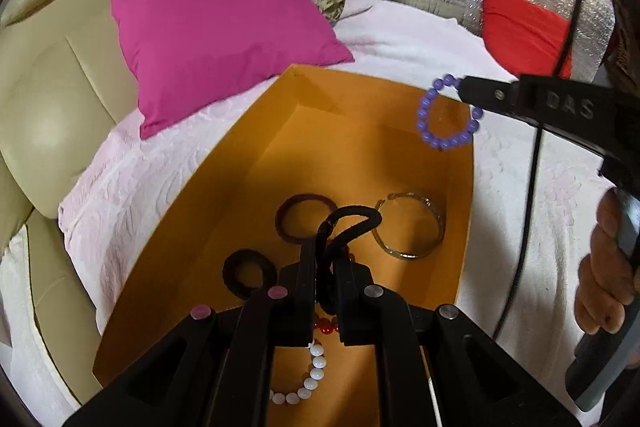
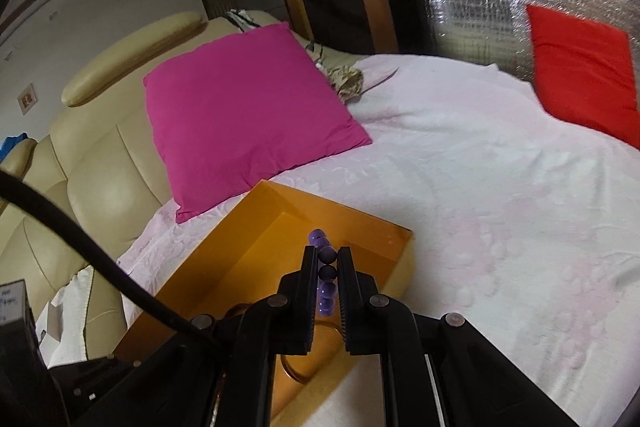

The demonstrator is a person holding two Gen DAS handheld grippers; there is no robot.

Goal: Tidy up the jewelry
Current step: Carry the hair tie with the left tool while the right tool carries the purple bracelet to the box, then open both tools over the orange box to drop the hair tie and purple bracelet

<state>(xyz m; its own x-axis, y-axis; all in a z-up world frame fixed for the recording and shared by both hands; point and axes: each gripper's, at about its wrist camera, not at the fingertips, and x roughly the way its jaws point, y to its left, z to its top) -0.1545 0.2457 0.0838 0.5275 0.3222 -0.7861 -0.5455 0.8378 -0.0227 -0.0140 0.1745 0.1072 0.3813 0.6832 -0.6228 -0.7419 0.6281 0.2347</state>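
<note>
Pinching round purple beads [image 2: 327,269], right gripper [image 2: 326,259] above cardboard box [image 2: 224,267].

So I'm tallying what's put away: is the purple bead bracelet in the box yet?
Not yet: the purple bead bracelet hangs from the right gripper above the orange box.

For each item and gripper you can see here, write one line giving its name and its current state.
left gripper: shut on the black hair tie
black hair tie: held above the box floor
right gripper: shut on the purple bead bracelet
purple bead bracelet: hanging over the box
orange box: open, lidless
metal bangle: lying in box
white bead bracelet: lying in box
maroon hair tie: lying in box
</note>
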